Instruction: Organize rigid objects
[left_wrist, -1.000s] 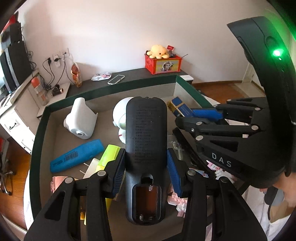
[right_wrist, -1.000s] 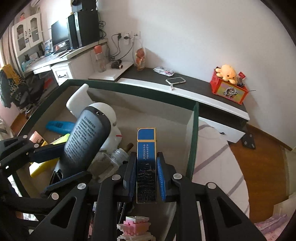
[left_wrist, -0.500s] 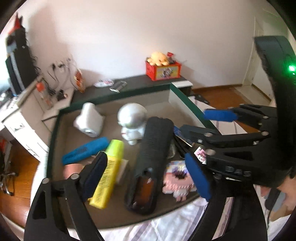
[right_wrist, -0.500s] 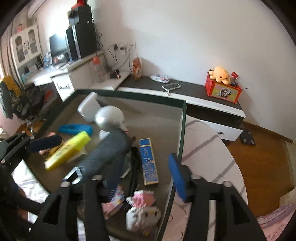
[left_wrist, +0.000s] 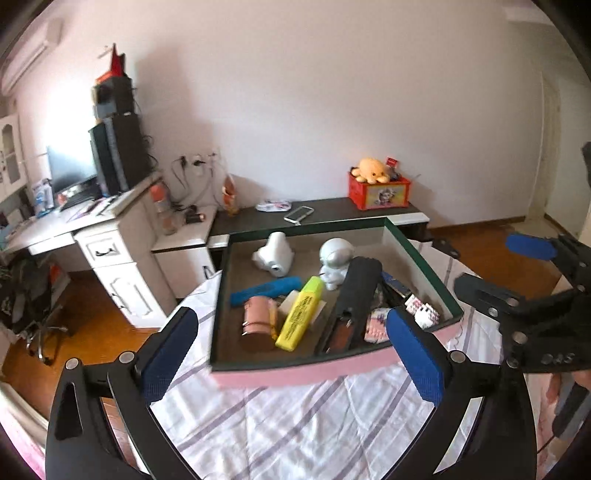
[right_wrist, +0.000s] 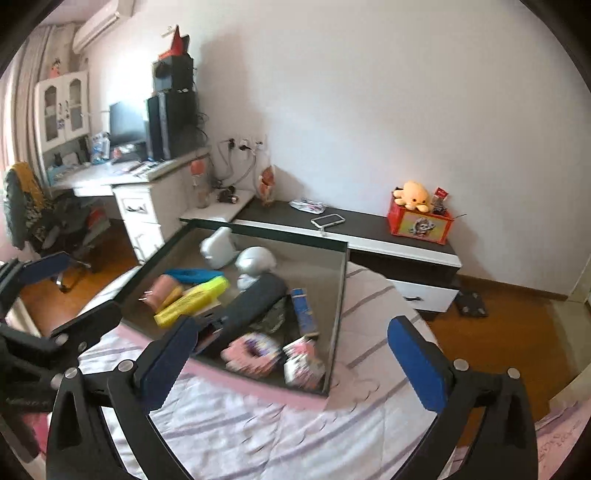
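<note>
Both tongs spread wide and holding nothing: left tongs (left_wrist: 291, 354) hang above the near edge of the box (left_wrist: 295, 373), right tongs (right_wrist: 291, 362) above its near right corner. Probably raised clear of the walls so nothing inside gets knocked.

Box set on a striped sheet (left_wrist: 295, 424), apparently a bed, with everything gathered inside. Black remote (left_wrist: 351, 299) laid lengthwise down the middle, far end resting against the silver robot head (left_wrist: 334, 260) near the far wall, near end against the near wall. Yellow marker (left_wrist: 299, 314) just left of it, a pink cylinder (left_wrist: 256, 323) left again, a blue case (left_wrist: 266, 291) crosswise behind both. White gadget (left_wrist: 273, 254) toward the far left corner. Blue pack (right_wrist: 304, 310) flat along the right wall, block toys (left_wrist: 423, 312) in the near right corner. Long items lined roughly parallel, likely to save floor space; to judge by this, sorting close to done.

Left view gives the pink outer face of the near wall and the right tongs from the side, fingers parted. Right view shows more of the blue pack, half hidden behind the remote in the left view, and the block toys only as a blur. Left tongs appear at its left edge, also parted.
</note>
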